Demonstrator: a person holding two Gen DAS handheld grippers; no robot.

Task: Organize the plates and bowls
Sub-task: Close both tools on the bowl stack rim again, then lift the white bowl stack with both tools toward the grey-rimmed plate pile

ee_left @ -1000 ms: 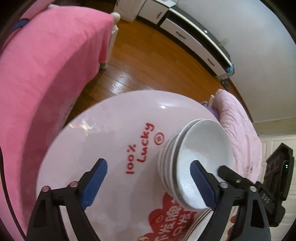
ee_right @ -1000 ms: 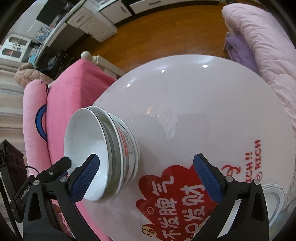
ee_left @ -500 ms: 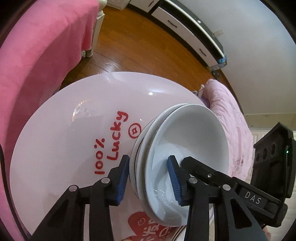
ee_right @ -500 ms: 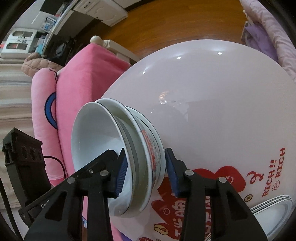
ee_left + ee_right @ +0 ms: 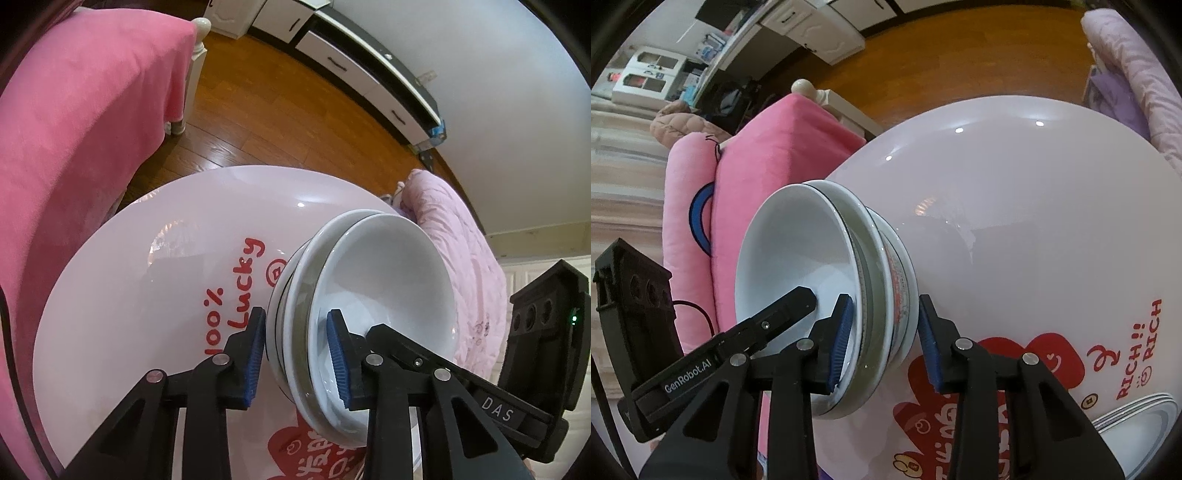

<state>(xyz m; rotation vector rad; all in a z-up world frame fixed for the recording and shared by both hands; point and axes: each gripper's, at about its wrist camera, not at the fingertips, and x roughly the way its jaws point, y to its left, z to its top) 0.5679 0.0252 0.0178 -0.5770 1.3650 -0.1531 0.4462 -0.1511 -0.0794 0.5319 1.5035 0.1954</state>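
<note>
Both grippers have narrowed sharply since a second ago, when their blue pads stood wide apart over the table; now each straddles the rim of the bowl stack.

From the left wrist view, the left gripper has its jaws closing on the stack of nested white ceramic bowls, which sits on the round, glossy pale pink surface printed with red "100% Lucky" lettering. One blue pad lies against the outside wall of the stack, the other inside the top bowl, so the rim is between them and the pads look to be touching it. Reaching into the same bowl from the right is the black finger of the right gripper, marked "DAS". A bright pink blanket hangs at left, brown wooden floor lies beyond, and a pale pink quilt is at right.

From the right wrist view, the right gripper is likewise closing on the stack of bowls, one pad inside the top bowl, the other outside against the lowest bowl with its red patterned band. The left gripper's finger, labelled "GenRobot.AI", enters the bowl from the left. A stack of white plates with grey rims rests at the lower right edge of the surface.
</note>
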